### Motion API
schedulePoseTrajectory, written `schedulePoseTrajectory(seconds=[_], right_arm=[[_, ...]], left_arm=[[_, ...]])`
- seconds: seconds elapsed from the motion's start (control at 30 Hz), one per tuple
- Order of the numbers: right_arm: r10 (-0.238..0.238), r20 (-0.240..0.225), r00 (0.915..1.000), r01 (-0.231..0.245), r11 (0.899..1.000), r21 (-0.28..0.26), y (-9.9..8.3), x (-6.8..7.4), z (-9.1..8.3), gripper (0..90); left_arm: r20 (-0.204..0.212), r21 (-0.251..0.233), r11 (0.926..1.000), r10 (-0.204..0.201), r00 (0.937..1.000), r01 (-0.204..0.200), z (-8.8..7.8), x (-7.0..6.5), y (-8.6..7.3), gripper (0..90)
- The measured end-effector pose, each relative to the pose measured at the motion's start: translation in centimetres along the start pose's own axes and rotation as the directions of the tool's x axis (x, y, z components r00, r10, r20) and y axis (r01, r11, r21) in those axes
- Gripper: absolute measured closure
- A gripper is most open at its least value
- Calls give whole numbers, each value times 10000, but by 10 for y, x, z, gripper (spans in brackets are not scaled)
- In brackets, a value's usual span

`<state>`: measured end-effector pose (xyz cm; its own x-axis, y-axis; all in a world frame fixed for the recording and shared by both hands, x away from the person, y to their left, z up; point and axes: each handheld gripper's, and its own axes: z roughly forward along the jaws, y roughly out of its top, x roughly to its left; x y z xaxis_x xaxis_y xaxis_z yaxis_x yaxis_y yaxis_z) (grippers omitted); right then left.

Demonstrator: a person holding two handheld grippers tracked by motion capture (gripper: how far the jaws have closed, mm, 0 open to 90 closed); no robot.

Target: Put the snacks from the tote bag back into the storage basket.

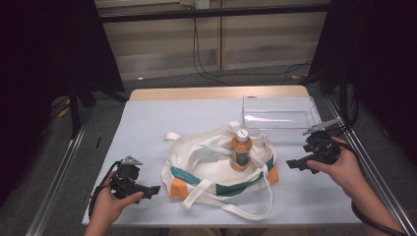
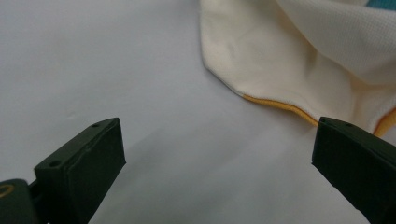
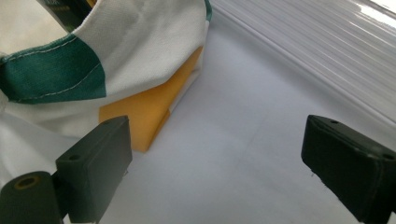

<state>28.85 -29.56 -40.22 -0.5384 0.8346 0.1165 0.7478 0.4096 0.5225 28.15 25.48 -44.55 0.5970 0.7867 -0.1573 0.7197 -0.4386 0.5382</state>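
White table (image 1: 147, 123) holds one tote bag (image 1: 206, 167), one bottle (image 1: 241, 150), one clear bin (image 1: 280, 118).

Table (image 1: 147, 123): pale grey-white top, wooden far edge. Grey floor (image 1: 246, 78) beyond, black cables (image 1: 206, 69) trailing across it. Beige panelled wall (image 1: 162, 44) behind. Black curtains (image 1: 44, 59) both sides; metal rails (image 1: 59, 172) flank table.

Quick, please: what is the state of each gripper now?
Left gripper: open, holding nothing.
Right gripper: open, holding nothing.
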Motion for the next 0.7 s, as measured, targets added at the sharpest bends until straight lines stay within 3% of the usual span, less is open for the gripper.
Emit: schedulePoseTrajectory(seconds=[0.1, 0.27, 0.3, 0.7], right_arm=[[-270, 159, 9995, 264, 9991, 335, 9, 2, -2, 82], [-432, 55, 9991, 427, 9970, 650, 21, 8, 0, 82], [-663, 46, 9978, 657, 9944, 833, 25, 9, 0, 83], [-1439, -37, 9896, 1431, 9807, 1334, 49, 19, -15, 84]], left_arm=[[-75, -81, 9999, -146, 9999, 145, 0, 4, -3, 24], [-95, -27, 10000, 29, 10000, -29, 2, 5, -5, 21], [-71, 11, 10000, -16, 10000, 16, 2, 7, -6, 21], [-129, -112, 9999, -114, 9999, 113, 0, 9, -6, 24]])
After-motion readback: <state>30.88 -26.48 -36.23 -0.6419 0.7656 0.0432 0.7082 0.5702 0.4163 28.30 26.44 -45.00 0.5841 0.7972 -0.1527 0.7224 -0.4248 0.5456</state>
